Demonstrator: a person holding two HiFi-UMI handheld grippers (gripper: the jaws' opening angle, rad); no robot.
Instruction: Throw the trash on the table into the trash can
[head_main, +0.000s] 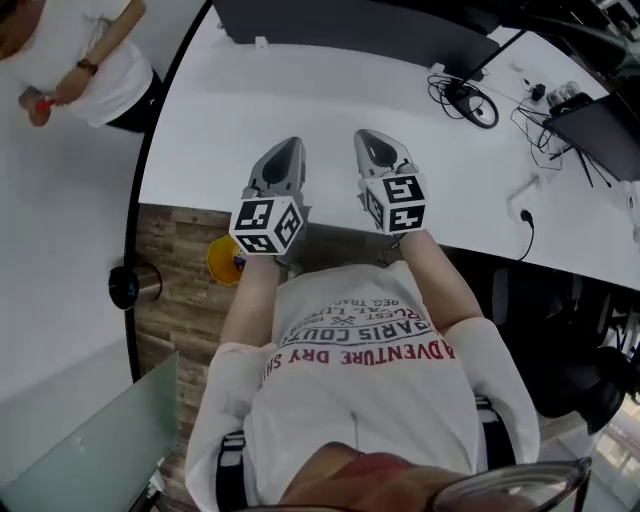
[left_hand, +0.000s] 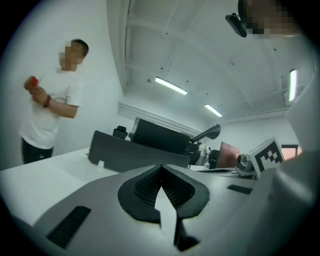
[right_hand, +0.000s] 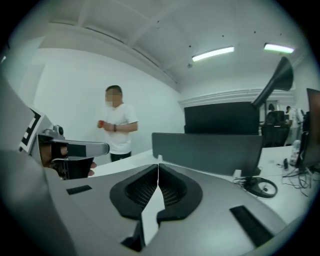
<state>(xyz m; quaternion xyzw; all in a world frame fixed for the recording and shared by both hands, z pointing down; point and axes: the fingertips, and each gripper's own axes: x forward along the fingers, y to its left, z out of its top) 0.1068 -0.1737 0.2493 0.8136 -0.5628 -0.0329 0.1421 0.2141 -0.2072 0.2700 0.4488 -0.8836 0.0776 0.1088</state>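
Head view: closed jaws over the white table (head_main: 300, 90).
Left gripper (head_main: 288, 150) and right gripper (head_main: 372, 142), jaws pressed together, empty, above the table's near edge; yellow trash can (head_main: 222, 258) on the floor below it.

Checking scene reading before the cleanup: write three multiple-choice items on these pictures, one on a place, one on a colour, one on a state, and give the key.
1. In the head view, where does the bystander stand?
A. left of the table
B. right of it
C. under it

2. What colour is the thing in the bystander's hands?
A. green
B. red
C. blue

3. How are the left gripper and right gripper?
A. both open
B. both shut, empty
C. both shut on trash

Key: A, the bystander shows at upper left, past the table's end; B, red shows between the hands; B, each gripper view shows jaws together with nothing between.
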